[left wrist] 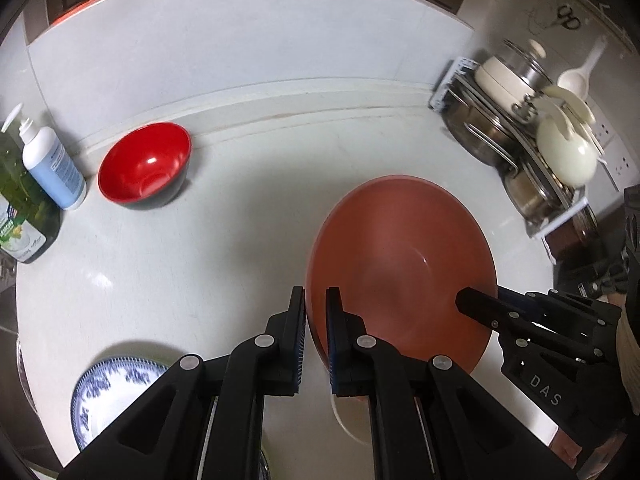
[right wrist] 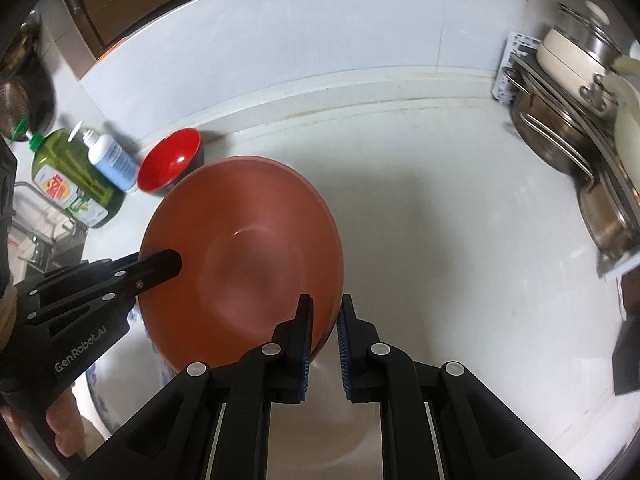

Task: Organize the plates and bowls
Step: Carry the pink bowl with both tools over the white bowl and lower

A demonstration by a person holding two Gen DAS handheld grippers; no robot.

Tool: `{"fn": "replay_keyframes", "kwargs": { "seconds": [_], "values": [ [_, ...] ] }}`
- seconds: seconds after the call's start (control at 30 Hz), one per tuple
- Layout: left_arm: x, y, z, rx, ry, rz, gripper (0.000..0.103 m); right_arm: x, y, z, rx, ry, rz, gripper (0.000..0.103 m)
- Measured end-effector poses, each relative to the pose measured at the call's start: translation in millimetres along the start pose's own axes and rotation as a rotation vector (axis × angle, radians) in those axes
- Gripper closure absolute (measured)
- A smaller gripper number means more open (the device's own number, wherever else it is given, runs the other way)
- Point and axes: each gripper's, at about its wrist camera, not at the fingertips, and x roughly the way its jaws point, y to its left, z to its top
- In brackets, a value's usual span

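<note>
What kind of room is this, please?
Most likely a home kitchen counter: a rack of steel pots and lids against the wall, a green dish-soap bottle beside it, and a red-and-black bowl on the white worktop.

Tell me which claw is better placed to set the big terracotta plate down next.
Neither alone: the left claw and right claw each clamp opposite rims of the terracotta plate, held above the counter, so probably lower it together.
</note>
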Motion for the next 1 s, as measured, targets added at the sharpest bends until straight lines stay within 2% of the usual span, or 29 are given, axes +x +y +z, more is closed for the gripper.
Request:
{"fn": "replay_keyframes", "kwargs": {
  "seconds": [0.47, 1.0],
  "values": [
    [14.1, -8.9, -50.3, 0.028, 0.09, -0.003, 0.091, -1.6, -12.1, -56.8, 0.014, 0.052, 0.0, 0.089],
    [36.1, -14.3, -69.6, 0.048, 0.163, -0.003, 0.091, 13.5, -24.1, -79.6, 0.0, 0.121, -0.022, 0.089]
  ]
}}
